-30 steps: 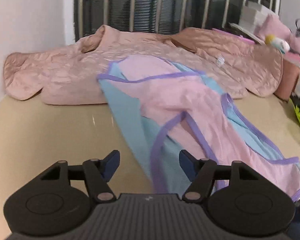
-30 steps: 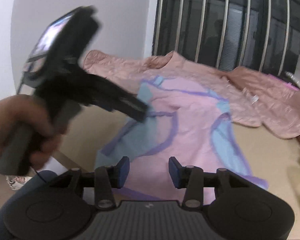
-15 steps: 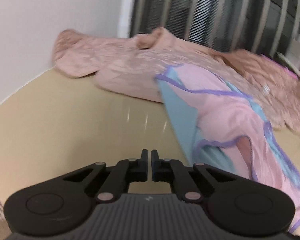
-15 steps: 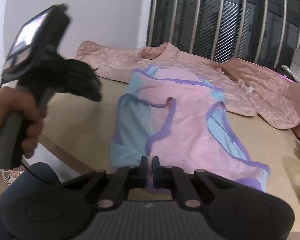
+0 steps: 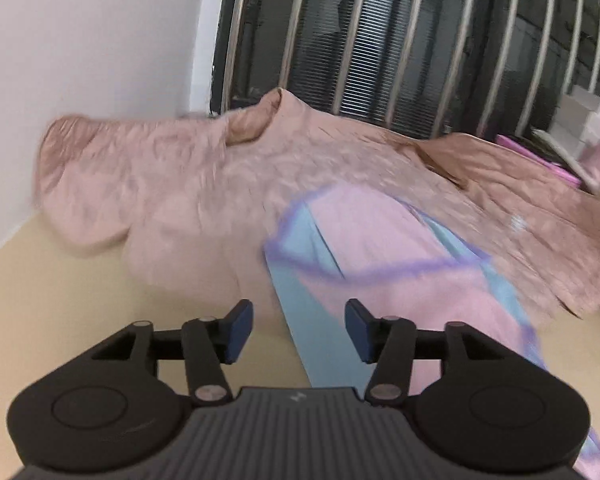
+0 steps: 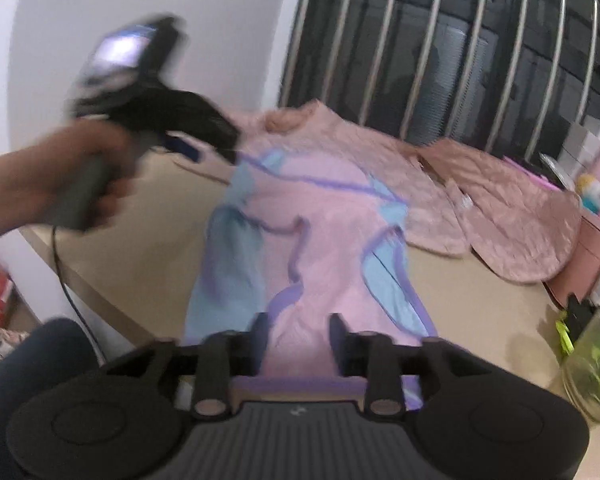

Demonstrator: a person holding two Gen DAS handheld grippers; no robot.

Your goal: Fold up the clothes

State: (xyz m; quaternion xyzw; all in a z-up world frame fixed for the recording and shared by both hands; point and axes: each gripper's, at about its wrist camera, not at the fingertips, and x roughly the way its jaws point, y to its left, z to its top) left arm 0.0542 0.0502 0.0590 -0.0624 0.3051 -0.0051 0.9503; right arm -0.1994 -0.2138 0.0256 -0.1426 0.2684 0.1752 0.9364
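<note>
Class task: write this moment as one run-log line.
left tool: opening, empty | right tool: opening, empty | pink, blue and purple-trimmed garment: flat on beige table, unfolded

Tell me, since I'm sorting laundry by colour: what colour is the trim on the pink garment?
Purple trim edging the pink garment, beside light-blue panels; clearest in the right wrist view.

We find no words, numbers or brand names that can be read. The only sign is a small pale zigzag mark on each gripper's ribbed grey housing (image 5: 299,397), (image 6: 296,410), too small to make out further.
</note>
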